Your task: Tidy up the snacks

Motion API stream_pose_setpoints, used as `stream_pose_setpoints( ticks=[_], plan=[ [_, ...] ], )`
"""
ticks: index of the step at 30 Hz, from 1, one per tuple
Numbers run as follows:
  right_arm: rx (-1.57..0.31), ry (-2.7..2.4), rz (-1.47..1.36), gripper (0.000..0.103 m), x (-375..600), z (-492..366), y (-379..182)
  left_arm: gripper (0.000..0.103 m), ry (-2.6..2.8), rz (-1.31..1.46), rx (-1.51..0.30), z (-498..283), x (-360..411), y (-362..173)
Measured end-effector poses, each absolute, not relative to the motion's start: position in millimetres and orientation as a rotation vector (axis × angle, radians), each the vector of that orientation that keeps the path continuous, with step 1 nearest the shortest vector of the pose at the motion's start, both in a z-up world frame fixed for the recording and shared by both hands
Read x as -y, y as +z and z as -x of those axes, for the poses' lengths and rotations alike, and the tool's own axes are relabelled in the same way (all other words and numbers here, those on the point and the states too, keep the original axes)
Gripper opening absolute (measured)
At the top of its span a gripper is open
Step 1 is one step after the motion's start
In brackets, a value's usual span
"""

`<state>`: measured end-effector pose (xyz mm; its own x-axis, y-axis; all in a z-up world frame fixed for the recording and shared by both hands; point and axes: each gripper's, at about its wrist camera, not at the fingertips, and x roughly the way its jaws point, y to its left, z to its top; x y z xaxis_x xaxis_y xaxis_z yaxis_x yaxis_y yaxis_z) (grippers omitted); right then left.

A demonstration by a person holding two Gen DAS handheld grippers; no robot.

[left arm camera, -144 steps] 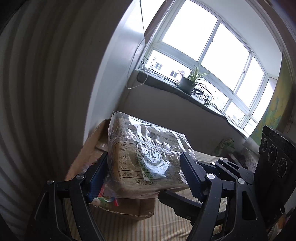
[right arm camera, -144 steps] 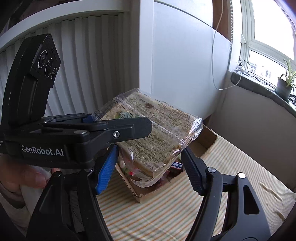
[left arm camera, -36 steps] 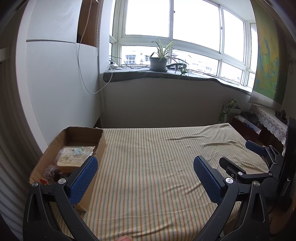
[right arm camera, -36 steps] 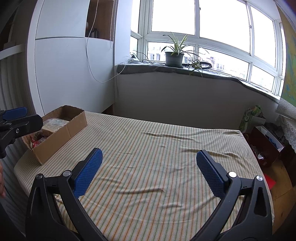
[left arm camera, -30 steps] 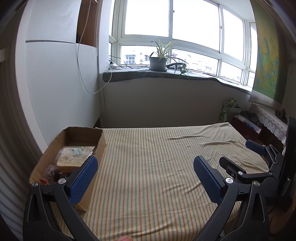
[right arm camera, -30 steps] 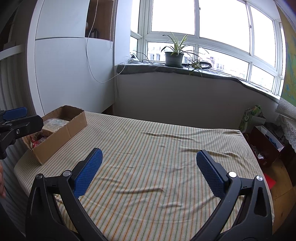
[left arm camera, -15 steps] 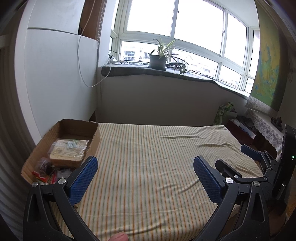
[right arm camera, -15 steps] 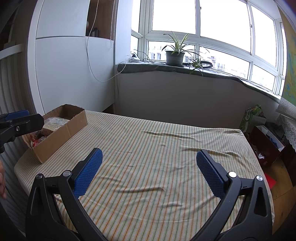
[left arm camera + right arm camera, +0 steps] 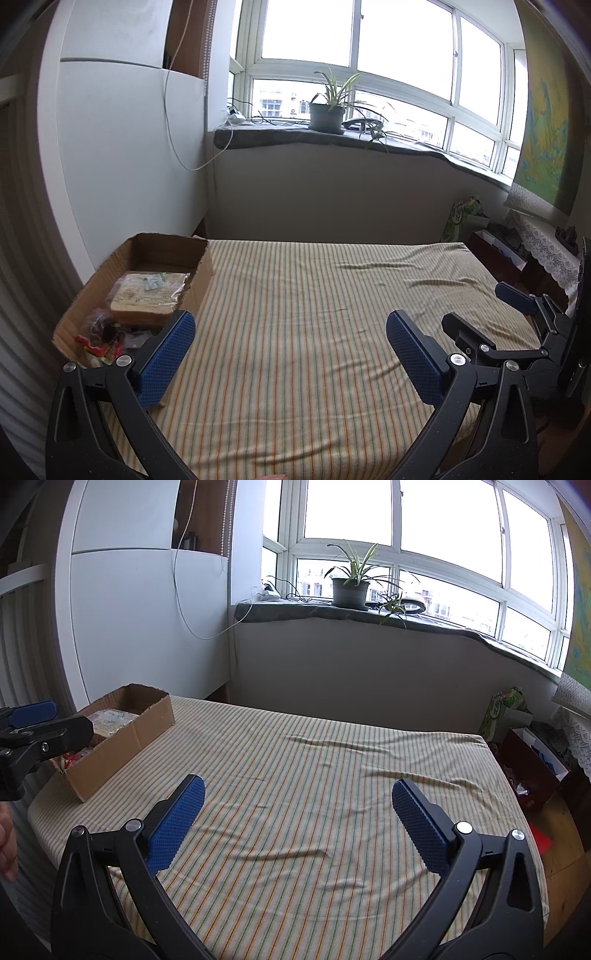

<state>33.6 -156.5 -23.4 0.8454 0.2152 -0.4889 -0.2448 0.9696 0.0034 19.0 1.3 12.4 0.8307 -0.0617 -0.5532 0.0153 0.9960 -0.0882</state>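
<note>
A cardboard box [image 9: 201, 269] [image 9: 122, 744] sits at the left edge of the striped table cover [image 9: 314, 314]. Inside lies a clear-wrapped brown bread pack [image 9: 147, 297] on top of several small colourful snack packets [image 9: 103, 338]. My left gripper [image 9: 290, 343] is open and empty, hovering over the cloth just right of the box's near end. Further right above the middle of the cloth, my right gripper [image 9: 297, 808] is also open and holds nothing. The right gripper's arm [image 9: 517, 332] shows at the right of the left wrist view; the left gripper's arm [image 9: 40, 731] shows at the left of the right wrist view.
A white cabinet wall [image 9: 125, 166] rises behind the box. A windowsill with a potted plant [image 9: 327, 110] runs along the back. Bags and boxes [image 9: 524, 746] stand on the floor past the table's right edge. The cloth has a few wrinkles [image 9: 332, 746].
Earlier both grippers held the bread pack over the box; it now lies in the box and both are open. Over the last second the left gripper has risen slightly, the right stayed still.
</note>
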Motion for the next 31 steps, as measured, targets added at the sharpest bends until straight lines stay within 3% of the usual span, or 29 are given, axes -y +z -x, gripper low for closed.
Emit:
stream_pose_setpoints(
  ticks=[31],
  plan=[
    [-0.531,0.250,0.056,0.103,164.6,-35.5,-32.5,0.103,0.045,0.026,-0.599,-18.0,6.8,3.3]
  ],
)
